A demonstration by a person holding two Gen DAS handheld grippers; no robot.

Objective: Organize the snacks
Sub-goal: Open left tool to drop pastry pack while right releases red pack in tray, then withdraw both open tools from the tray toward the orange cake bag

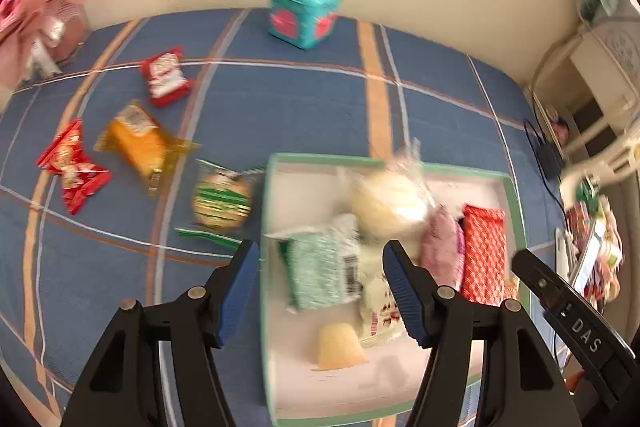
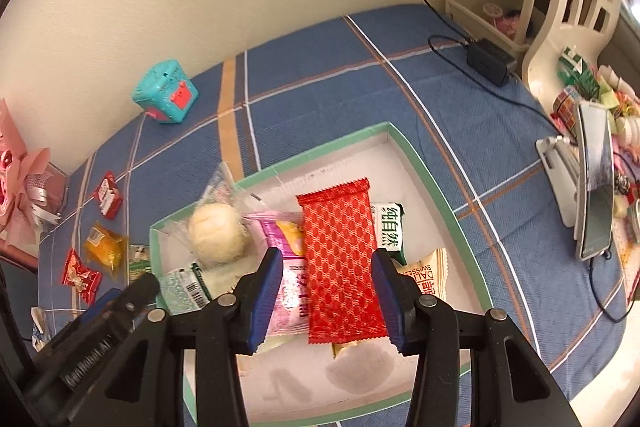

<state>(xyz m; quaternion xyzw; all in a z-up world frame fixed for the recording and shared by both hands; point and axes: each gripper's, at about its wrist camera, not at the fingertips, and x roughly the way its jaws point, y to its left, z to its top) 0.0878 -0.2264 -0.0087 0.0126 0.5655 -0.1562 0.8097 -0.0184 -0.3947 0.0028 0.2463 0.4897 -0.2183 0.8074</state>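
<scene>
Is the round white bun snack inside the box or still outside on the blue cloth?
Inside. The white bun lies within the green-rimmed box.

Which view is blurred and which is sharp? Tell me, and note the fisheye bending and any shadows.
Left wrist view: motion blur smears the bun and the green packet; the cloth stripes curve strongly.
Right wrist view: sharp, the print on the red wrapper is crisp; the tray rim bows; soft grey shadows lie on the tray floor near the bottom; black corners in both views.

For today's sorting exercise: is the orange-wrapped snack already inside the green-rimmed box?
No, the orange-wrapped snack lies on the blue cloth outside the green-rimmed box.
</scene>
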